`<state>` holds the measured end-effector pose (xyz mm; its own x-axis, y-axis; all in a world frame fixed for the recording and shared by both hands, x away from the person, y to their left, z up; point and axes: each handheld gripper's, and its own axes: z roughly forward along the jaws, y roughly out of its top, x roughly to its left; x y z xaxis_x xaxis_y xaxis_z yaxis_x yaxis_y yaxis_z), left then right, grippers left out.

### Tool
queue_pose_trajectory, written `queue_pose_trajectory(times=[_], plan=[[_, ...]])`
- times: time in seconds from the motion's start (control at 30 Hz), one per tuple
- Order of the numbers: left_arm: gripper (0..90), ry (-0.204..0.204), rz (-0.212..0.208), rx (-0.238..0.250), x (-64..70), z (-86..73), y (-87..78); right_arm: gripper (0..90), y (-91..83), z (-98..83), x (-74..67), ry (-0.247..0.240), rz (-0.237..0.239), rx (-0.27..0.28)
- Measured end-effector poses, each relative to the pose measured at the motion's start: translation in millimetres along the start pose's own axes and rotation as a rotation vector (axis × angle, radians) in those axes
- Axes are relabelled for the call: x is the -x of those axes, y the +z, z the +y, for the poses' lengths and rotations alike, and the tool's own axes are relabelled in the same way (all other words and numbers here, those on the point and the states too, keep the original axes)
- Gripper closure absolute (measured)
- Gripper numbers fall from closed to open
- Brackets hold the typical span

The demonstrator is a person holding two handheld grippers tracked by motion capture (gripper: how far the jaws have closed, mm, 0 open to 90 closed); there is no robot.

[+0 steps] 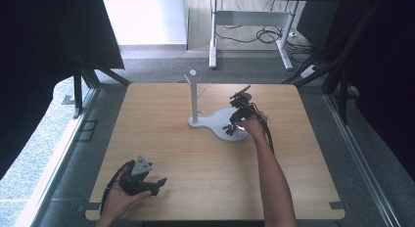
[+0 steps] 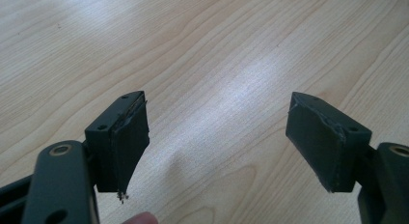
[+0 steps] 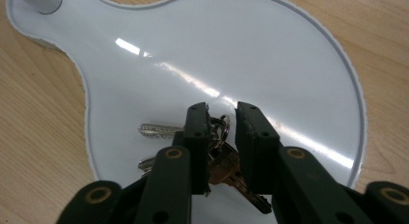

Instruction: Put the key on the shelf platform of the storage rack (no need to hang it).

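A bunch of keys (image 3: 159,131) on a ring lies on the glossy white tray (image 3: 270,55) of a key stand, whose upright post (image 1: 194,97) carries short pegs. My right gripper (image 3: 223,119) points down at the tray (image 1: 215,120), its jaws nearly together with the key ring pinched between them. In the high view the right gripper (image 1: 230,128) is over the tray's near end. My left gripper (image 1: 159,184) rests low over the table's front left, jaws wide apart, and holds nothing. Its pads (image 2: 123,142) frame bare wood.
The wooden table (image 1: 195,163) spreads between the two hands. A white desk frame (image 1: 213,36) and cables (image 1: 266,36) lie on the floor beyond the far edge. Dark curtains hang at both sides.
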<state>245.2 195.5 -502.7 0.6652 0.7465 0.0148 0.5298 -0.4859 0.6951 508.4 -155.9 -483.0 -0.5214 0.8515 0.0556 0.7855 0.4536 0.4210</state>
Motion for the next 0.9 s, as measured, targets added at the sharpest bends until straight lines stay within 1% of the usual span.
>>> queue_pose_trajectory(times=[0.1, 0.2, 0.37, 0.47, 0.53, 0.67, 0.83, 0.9], plan=[[23.3, 0.002, -0.002, 0.000, 0.5, 0.1, 0.4, 65.1, -4.8, 0.4, -0.8, -0.007, -0.006, 0.021], [23.3, 0.006, -0.002, -0.003, 1.0, 0.3, 0.7, 60.7, -9.4, 0.5, -1.7, -0.003, -0.004, 0.036], [23.3, 0.006, -0.003, -0.004, 1.3, 0.4, 1.2, 53.9, -16.0, -1.2, -4.3, -0.018, 0.009, 0.047], [23.3, 0.005, -0.002, -0.003, 1.5, 0.6, 1.0, 52.2, -20.7, -4.5, -8.9, -0.045, 0.011, 0.063], [23.3, 0.005, -0.002, -0.003, 1.9, 0.7, 1.1, 51.5, -24.4, -7.5, -11.5, -0.052, 0.029, 0.065], [23.3, 0.007, 0.000, -0.005, 1.9, 0.9, 1.0, 49.3, -32.5, -14.2, -15.2, -0.074, 0.038, 0.081], [23.3, 0.005, 0.003, -0.005, 1.5, 0.7, 1.3, 46.7, -46.6, -27.2, -17.9, -0.084, 0.070, 0.122], [23.3, 0.005, 0.003, -0.005, 1.8, 0.8, 1.4, 45.5, -53.7, -36.8, -20.0, -0.107, 0.075, 0.130]])
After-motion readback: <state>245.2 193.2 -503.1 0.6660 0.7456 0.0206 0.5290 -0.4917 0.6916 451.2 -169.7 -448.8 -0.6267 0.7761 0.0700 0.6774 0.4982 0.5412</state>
